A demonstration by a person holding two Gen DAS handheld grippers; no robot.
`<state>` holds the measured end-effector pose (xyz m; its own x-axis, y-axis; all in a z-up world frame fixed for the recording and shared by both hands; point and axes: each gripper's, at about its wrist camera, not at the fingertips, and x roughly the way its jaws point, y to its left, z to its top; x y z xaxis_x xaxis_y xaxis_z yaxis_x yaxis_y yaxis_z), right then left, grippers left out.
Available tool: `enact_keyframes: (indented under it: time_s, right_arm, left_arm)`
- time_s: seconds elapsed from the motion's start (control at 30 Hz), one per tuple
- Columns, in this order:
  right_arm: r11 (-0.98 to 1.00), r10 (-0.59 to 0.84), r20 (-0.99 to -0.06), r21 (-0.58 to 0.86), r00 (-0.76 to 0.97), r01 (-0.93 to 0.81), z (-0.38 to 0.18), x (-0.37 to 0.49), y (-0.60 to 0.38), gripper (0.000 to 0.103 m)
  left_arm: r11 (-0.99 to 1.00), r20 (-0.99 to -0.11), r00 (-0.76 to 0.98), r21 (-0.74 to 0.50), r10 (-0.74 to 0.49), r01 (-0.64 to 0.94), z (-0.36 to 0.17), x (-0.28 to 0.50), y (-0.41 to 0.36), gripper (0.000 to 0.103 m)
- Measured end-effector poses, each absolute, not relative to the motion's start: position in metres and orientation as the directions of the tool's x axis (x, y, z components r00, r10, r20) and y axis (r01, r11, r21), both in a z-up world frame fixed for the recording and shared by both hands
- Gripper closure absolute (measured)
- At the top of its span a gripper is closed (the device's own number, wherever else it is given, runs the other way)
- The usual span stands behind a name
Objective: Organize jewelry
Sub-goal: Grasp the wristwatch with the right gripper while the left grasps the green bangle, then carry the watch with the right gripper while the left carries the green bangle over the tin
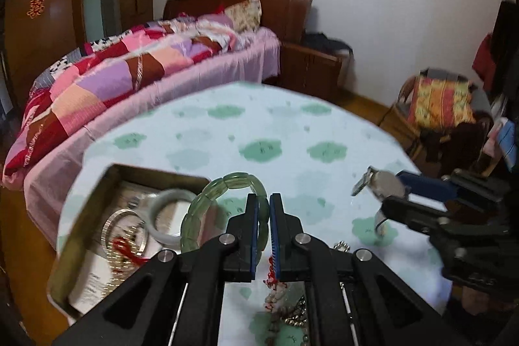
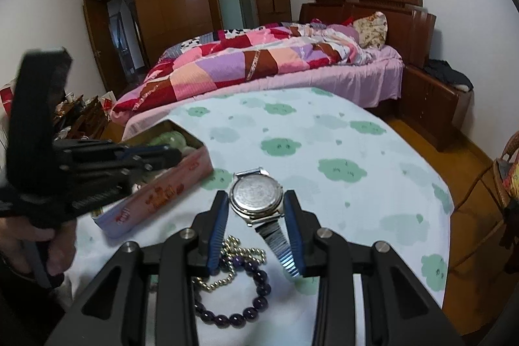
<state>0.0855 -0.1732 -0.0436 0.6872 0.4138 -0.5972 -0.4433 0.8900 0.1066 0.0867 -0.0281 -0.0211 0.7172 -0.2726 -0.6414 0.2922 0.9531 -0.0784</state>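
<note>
covering most of both views is the table (image 2: 324, 132) with its pale cloth of green patches, and at its near left stands the open tin box (image 1: 81, 235), where a white bangle (image 1: 168, 209) and a thin metal bangle (image 1: 125, 232) already lie, so i judge the sorting is partly done. the left gripper (image 1: 264, 206) has its fingers closed narrow on the green stone bracelet (image 1: 223, 200), which hangs raised beside the box, not yet inside. the right gripper (image 2: 256, 206) holds the wristwatch (image 2: 256, 193) by its case between half-open fingers, above the cloth, to the right of the box. still loose on the near table are a purple bead bracelet (image 2: 246, 297) and a gold bead chain (image 2: 227, 265), so several pieces remain to be placed. the left wrist view alone shows what is inside the box, and also a small heap of beads with red thread (image 1: 285, 307) under its fingers. the right wrist view alone shows the box's pink printed side, the purple beads and the back of the watch.
</note>
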Motion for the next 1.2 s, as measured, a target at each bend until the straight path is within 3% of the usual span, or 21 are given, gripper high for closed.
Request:
enact_keyframes:
  time_s: [0.27,1.2]
  right_arm:
    - [0.869,0.446,-0.573,0.093,0.687,-0.486,-0.027,0.089,-0.154,0.066]
    - [0.748,0.583,-0.530,0.055,0.616,-0.661,-0.004,0.095,-0.061,0.066]
  left_arm:
    - [0.965,-0.588,0.772,-0.061,-0.241,0.254,0.000,0.079,-0.006,0.097]
    - [0.997,-0.580,0.812,-0.068,-0.064,0.030,-0.007,0.070,0.087,0.097]
